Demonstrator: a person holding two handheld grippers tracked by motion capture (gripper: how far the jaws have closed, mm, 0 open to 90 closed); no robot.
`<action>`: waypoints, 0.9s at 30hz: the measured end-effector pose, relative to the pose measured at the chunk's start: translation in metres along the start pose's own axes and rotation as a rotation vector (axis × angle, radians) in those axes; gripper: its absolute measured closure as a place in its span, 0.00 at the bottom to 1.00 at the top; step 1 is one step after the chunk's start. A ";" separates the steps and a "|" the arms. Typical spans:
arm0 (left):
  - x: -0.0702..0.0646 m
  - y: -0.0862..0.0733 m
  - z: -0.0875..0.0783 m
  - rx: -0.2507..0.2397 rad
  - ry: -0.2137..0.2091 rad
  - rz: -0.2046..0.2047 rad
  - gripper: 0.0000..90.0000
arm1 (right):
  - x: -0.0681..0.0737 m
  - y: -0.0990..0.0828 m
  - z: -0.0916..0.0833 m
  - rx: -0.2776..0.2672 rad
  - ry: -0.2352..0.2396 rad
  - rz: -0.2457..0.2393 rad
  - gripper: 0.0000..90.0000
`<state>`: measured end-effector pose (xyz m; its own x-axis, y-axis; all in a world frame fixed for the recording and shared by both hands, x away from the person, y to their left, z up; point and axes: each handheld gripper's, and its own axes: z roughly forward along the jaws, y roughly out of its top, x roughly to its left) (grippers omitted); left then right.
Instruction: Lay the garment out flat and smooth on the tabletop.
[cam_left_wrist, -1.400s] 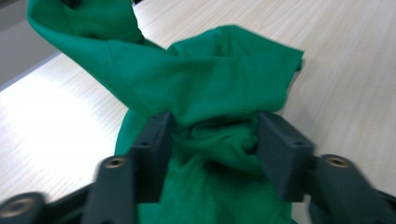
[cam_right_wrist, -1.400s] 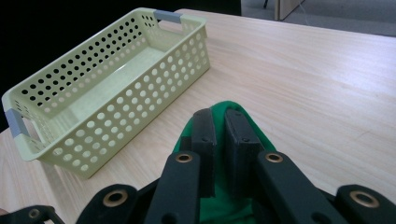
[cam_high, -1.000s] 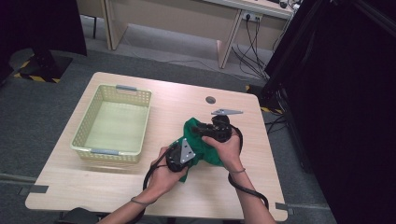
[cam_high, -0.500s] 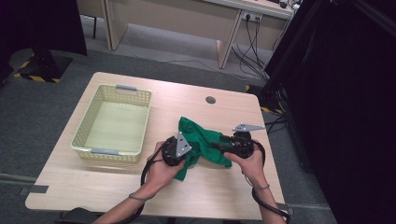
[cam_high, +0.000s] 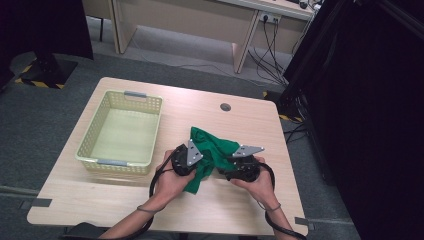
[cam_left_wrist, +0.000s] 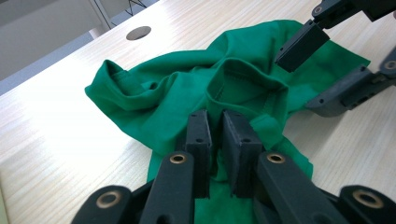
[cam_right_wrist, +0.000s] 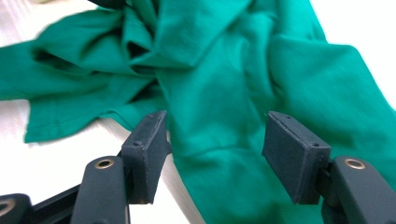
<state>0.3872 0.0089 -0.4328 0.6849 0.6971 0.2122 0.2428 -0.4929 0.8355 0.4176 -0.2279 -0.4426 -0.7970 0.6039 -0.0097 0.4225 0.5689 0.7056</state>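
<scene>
No writing, label, brand, number or sign can be read on anything in these pictures.

Off to about 9 o'clock on the light wood table (cam_high: 125, 200) sits a pale yellow plastic basket (cam_high: 84, 149) with grey handles, nothing in it. There's a round cable hole (cam_high: 225, 107) in the tabletop up around 12 o'clock, close to the far edge. Past the table, grey carpet (cam_high: 45, 115), a beige desk (cam_high: 200, 20) at 12 with black cables (cam_high: 272, 47) hanging by it, and dark curtain (cam_high: 370, 110) at 3 o'clock.
</scene>
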 end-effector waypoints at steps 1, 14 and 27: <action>0.000 0.000 0.000 -0.001 0.002 -0.001 0.90 | 0.001 0.001 0.000 -0.007 0.003 -0.013 0.44; -0.001 -0.001 -0.001 -0.006 -0.002 0.008 0.91 | 0.005 0.003 0.011 0.018 -0.031 -0.009 0.96; 0.009 -0.001 -0.006 -0.016 0.036 -0.004 0.97 | -0.027 0.013 -0.045 -0.190 -0.022 0.200 0.97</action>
<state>0.3896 0.0189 -0.4288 0.6590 0.7173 0.2264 0.2346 -0.4820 0.8442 0.4253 -0.2621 -0.4018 -0.6955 0.7068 0.1297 0.4806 0.3233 0.8152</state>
